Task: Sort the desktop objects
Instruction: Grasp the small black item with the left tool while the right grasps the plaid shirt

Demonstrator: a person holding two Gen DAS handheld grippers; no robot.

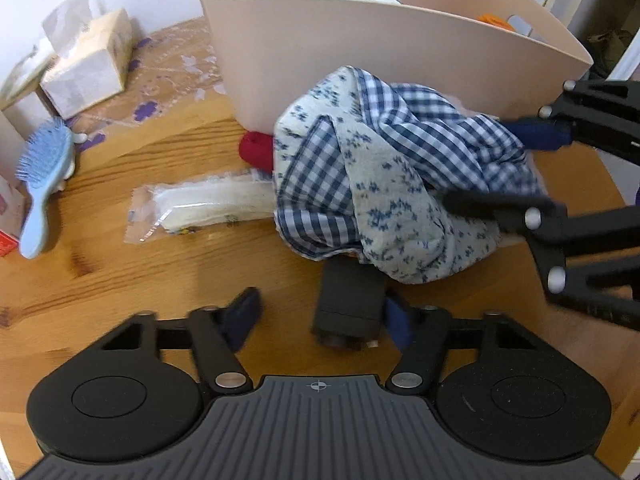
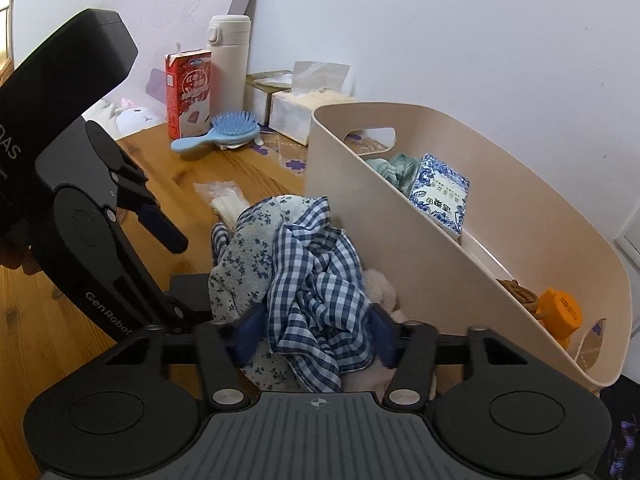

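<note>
1. Gripping the cloth bundle (image 2: 296,280), the right gripper (image 2: 316,334) sat nearest in its own view, its blue pads pressed into the checked and floral fabric from both sides, jaws closed on it.
2. Left gripper (image 1: 320,316): jaws stood apart, holding nothing; a dark block (image 1: 346,312) lay on the wooden table (image 1: 120,280) between its pads, touching or just beside the right-hand pad.
3. Cloth bundle, the task's thing in hand: heaped on the table against the near wall of the beige bin (image 2: 400,248), not yet inside it.
4. Partly under the bundle's left edge: a clear packet (image 1: 200,208) and a red item (image 1: 256,152), the latter mostly hidden.
5. Bin contents, further back: a green cloth (image 2: 394,166), a blue-patterned box (image 2: 438,194), an orange container (image 2: 558,312).
6. Far left of the table: a blue hairbrush (image 2: 224,132), a red carton (image 2: 188,92), a white flask (image 2: 228,56), a tissue box (image 2: 304,112).
7. Handling note, as judgement: the fabric was loose and would trail. A deep, central grip suited the lift; the bundle needed to rise clear above the bin rim before crossing over, so that hanging folds would not snag the wall or drag the packet along.
</note>
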